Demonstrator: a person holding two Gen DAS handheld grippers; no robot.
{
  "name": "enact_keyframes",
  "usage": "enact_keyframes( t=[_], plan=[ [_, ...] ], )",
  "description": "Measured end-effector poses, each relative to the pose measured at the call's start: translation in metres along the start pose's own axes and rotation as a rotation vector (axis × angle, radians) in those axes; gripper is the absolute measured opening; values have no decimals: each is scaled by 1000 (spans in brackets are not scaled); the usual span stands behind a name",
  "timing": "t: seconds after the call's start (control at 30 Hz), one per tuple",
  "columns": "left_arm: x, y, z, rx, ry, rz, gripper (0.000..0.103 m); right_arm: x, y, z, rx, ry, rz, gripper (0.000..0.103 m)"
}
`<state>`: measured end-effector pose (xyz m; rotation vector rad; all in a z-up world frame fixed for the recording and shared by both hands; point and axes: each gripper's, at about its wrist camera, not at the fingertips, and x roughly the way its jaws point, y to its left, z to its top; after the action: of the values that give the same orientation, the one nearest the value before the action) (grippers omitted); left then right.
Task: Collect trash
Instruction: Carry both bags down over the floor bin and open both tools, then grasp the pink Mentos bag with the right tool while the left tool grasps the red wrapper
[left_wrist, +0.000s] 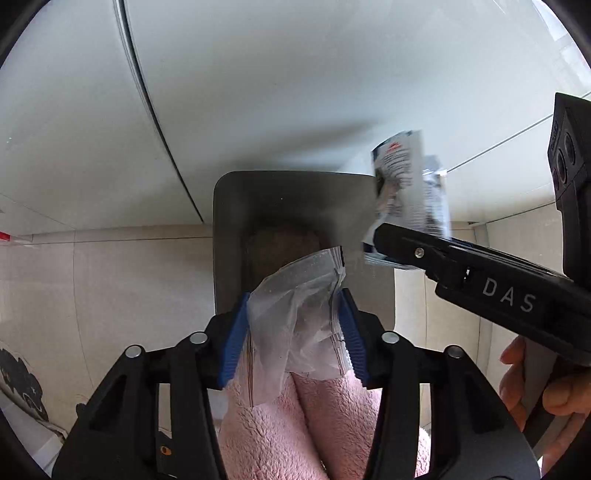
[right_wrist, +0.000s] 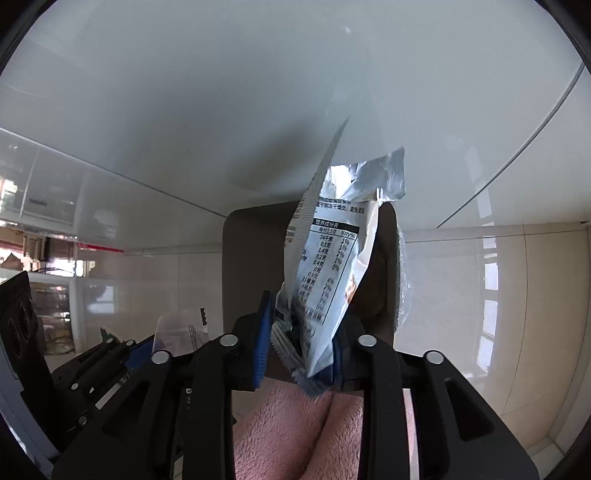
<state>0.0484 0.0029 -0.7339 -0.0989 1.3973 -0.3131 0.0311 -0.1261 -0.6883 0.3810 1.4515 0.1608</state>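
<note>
The left gripper (left_wrist: 293, 332) has its blue pads (left_wrist: 232, 347) closed partway, pinching a crumpled clear plastic wrapper (left_wrist: 299, 314) between them; the wrapper's upper end sticks out past the fingertips and hangs over the open mouth of a dark grey bin (left_wrist: 229, 229). The bin stands on the pale tiled floor (left_wrist: 110, 280) against a white cabinet front (left_wrist: 258, 92), directly ahead of the gripper.

The right gripper (right_wrist: 299, 339) is likewise narrowed onto a printed snack wrapper (right_wrist: 325, 258), white and silver with a nutrition table on its face. Its pads clamp the wrapper's lower crimped edge, and the rest of the packet stands up and leans over the same bin (right_wrist: 236, 258). In the left wrist view this gripper (left_wrist: 376, 240) reaches in from the right, the printed wrapper (left_wrist: 406, 192) upright at its tip just above the bin's right rim.

Both wrappers are in the air, above or at the bin's opening, neither inside it. The two grippers sit near each other, apart, not touching. Pink fleece trousers (left_wrist: 295, 428) show beneath both grippers
</note>
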Motion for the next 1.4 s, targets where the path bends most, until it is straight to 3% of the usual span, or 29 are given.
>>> enact_keyframes(
  t=[0.1,0.27,0.47,0.63,0.73,0.87,1.03,1.1,1.4],
  plan=[
    [-10,-3,5,1,-14,8,50,-6,-3,1,10,-19,4,56],
    [-22,-5,-3,-7,-31,-8,62,-20,-4,6,19,-51,-10,56],
    [-50,-15,-9,13,-73,3,70,-50,-2,6,23,-104,-11,56],
    [-81,-23,-8,41,-143,48,80,-87,-6,1,19,-159,-2,56],
    [-119,-29,-10,62,-218,64,85,-122,-3,-6,-1,-221,-5,57],
    [-175,-43,-8,72,-322,56,92,-184,1,-18,-19,-346,-14,73],
    [-234,-65,-1,129,-420,59,95,-256,5,-19,-35,-465,-5,78],
    [-254,-76,4,161,-452,63,95,-283,6,-15,-41,-518,-17,83],
    [-320,-122,53,221,-576,47,95,-361,8,29,-55,-651,-82,84]
  ],
)
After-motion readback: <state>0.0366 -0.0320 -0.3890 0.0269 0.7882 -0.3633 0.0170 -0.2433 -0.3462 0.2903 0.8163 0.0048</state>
